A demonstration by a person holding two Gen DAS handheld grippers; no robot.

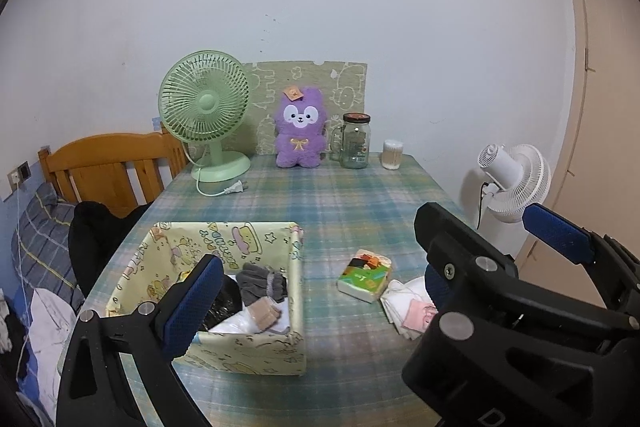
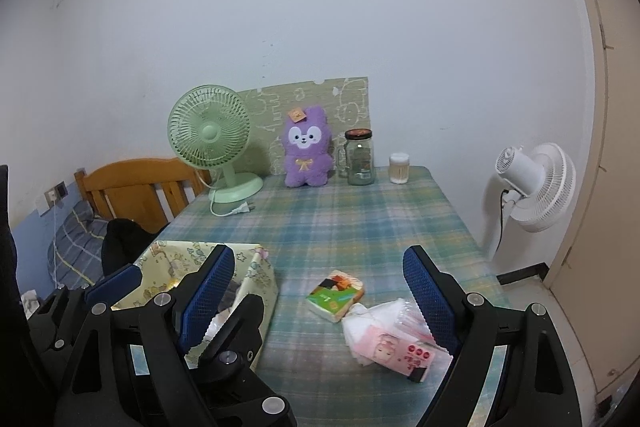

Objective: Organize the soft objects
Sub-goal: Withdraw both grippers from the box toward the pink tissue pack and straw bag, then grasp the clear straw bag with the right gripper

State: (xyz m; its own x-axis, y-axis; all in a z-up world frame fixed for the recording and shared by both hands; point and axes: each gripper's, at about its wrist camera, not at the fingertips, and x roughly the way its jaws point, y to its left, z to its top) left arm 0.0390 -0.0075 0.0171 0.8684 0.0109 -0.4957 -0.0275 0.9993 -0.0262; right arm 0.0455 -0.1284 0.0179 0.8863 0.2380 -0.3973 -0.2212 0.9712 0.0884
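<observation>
Looking at the two soft packs left out on the counter, we reckon both will be feather-light and squashy. One is the tissue pack with the green and orange print, lying flat just right of the fabric bin. The other is the clear-wrapped white and pink pack, touching the tissue pack's near corner and sitting closest to us. Its film looks slippery and crinkly, so we'd pinch it across the plump middle rather than at a loose edge; the tissue pack we'd take across its short sides, where it should give a little without tearing.

Inside the bin we count a grey pair of gloves, a beige folded piece, something black and shiny and something white beneath. So that's two packs outside, about four soft pieces inside.

Our right gripper hangs over the packs, jaws wide apart, nothing between the pads. Our left gripper sits by the bin; only one of its blue pads shows clearly, so we cannot tell its spread.

Further back we count one purple plush upright against the wall, one glass jar, one cotton swab tub, one green fan, and one white fan off the counter.
</observation>
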